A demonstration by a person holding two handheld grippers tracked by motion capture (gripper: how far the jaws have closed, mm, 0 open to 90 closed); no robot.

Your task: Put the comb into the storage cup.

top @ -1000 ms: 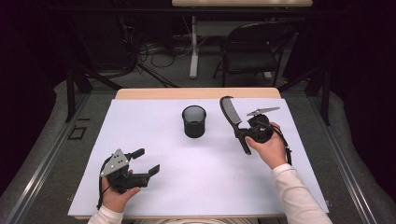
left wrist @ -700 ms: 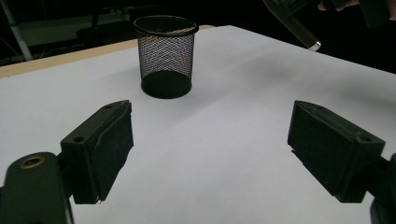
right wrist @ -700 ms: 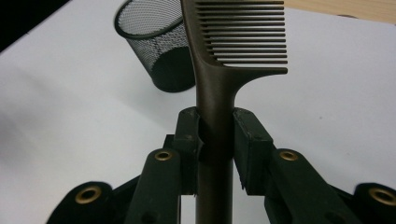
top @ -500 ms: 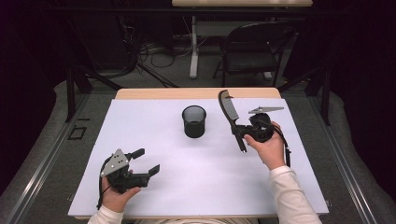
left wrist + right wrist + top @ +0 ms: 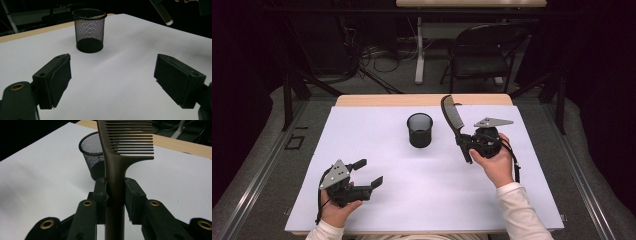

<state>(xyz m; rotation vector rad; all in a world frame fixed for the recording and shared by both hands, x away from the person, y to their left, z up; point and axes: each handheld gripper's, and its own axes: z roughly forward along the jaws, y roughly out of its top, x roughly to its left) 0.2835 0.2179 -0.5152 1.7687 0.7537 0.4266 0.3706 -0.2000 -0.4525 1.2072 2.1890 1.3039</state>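
Note:
A black mesh cup stands upright near the middle back of the white table cover. My right gripper is shut on the handle of a dark comb, held above the table to the right of the cup, toothed end up and away. In the right gripper view the comb rises between the jaws with the cup behind it. My left gripper rests open at the front left, nothing between its pads. The left gripper view has the cup straight ahead.
The table's wooden back edge shows beyond the cover. A folding chair, desk legs and cables stand on the floor behind the table.
My right gripper has carried the comb a little left, toward the cup, and tipped it more upright. The left gripper has stayed put.

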